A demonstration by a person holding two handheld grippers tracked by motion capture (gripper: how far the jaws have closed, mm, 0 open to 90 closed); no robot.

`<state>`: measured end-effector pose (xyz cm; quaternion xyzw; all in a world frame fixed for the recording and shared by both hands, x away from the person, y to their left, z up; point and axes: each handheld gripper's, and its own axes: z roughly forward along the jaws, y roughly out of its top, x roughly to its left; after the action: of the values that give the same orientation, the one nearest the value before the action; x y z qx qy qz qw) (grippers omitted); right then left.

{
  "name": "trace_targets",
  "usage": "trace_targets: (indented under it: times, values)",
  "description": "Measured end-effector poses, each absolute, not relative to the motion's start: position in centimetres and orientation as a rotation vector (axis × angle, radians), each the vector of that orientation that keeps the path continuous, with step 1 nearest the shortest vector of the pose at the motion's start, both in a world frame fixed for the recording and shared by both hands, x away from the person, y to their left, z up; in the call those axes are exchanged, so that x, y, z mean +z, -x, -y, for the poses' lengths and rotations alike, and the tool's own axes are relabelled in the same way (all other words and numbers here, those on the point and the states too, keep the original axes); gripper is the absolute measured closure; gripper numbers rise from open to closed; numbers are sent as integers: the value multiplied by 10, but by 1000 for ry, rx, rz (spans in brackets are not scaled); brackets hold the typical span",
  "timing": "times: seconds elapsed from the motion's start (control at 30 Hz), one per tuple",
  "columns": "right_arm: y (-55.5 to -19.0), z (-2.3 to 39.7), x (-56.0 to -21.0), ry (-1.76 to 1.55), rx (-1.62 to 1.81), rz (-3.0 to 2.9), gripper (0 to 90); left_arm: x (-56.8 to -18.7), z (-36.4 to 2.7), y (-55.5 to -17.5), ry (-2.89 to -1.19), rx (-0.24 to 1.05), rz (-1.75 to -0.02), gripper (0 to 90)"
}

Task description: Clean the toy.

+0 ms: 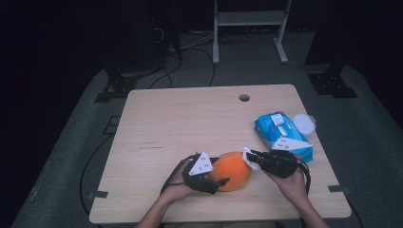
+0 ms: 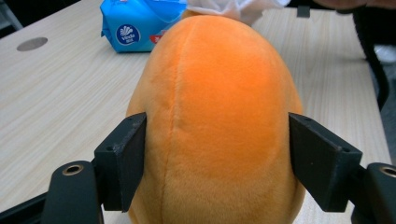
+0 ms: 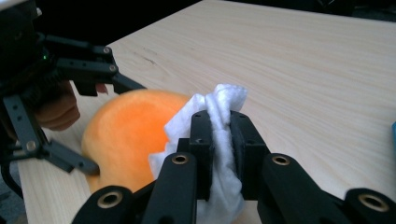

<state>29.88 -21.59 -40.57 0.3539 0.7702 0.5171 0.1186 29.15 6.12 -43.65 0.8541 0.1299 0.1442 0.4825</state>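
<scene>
An orange plush ball [image 1: 233, 172] [image 2: 215, 116] [image 3: 126, 135] lies near the front of the wooden table [image 1: 190, 123]. My left gripper [image 1: 219, 170] [image 2: 217, 154] [image 3: 112, 127] is shut on it, one black pad pressing each side. My right gripper [image 1: 252, 155] [image 3: 218, 121] is shut on a crumpled white wipe [image 1: 248, 159] [image 3: 224, 100] [image 2: 233, 8]. The wipe rests against the right end of the plush ball, opposite the left gripper.
A blue pack of wipes [image 1: 283, 135] [image 2: 140, 23] lies at the right edge behind my right hand, with a round white lid [image 1: 304, 123] beside it. A cable hole [image 1: 244, 98] [image 2: 31, 44] sits near the far edge. Dark floor and stands surround the table.
</scene>
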Motion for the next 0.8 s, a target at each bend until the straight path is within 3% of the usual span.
trace_targets:
  times: [0.17, 0.47, 0.67, 0.8]
  values:
    - [-291, 199, -398, -914, 1455, -2266, 797, -437, -60, -289, -2082, 351, -290, 250]
    - [-291, 211, -402, -971, 1464, -2249, 798, -436, -58, -287, -2091, 351, -285, 242]
    - [-289, 207, -401, -898, 1446, -2282, 798, -429, -69, -296, -2033, 295, -332, 96]
    - [-291, 213, -402, -906, 1408, -2275, 798, -438, -68, -302, -2057, 229, -372, 121]
